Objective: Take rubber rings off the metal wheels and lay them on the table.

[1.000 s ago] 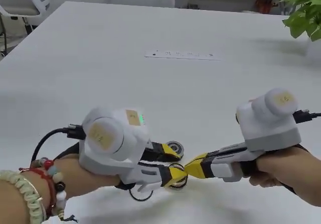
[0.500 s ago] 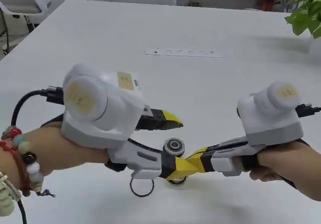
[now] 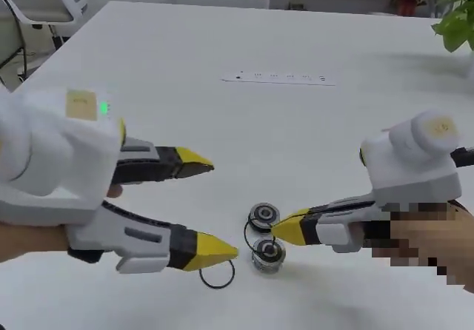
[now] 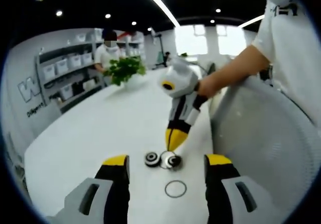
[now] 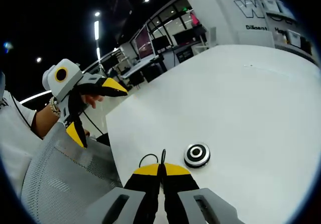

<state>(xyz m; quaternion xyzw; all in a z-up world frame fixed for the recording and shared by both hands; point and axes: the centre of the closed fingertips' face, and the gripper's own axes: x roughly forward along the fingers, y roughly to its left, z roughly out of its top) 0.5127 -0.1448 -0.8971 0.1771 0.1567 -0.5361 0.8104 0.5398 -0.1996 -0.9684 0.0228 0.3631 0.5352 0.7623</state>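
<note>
Change: The left gripper has been drawn up and back from the wheels since a second ago, and its jaws have been spread. The right gripper has been kept low at the wheels.
Left gripper: Jaws are held wide apart and nothing is gripped.
Right gripper: Jaws are pressed together on a rubber ring, seen as a thin black loop partly pulled off the near wheel.
Task's things: The near wheel and the far wheel are set side by side close to the near edge of the worktop. A loose ring is laid flat just beside them, nearer that edge.
Step in hand: The pinched ring is judged to be mid-peel. The near wheel would best be steadied with the free left gripper. The pull should be kept slow and worked round the rim, so the wheel is not dragged and the ring not flicked away.
View against view: The pinch is shown closely in the right gripper view, the loop rising from the shut tips. In the left gripper view the loose ring is seen lying between that gripper's own jaws. A power strip towards the far edge is seen in the head view.
</note>
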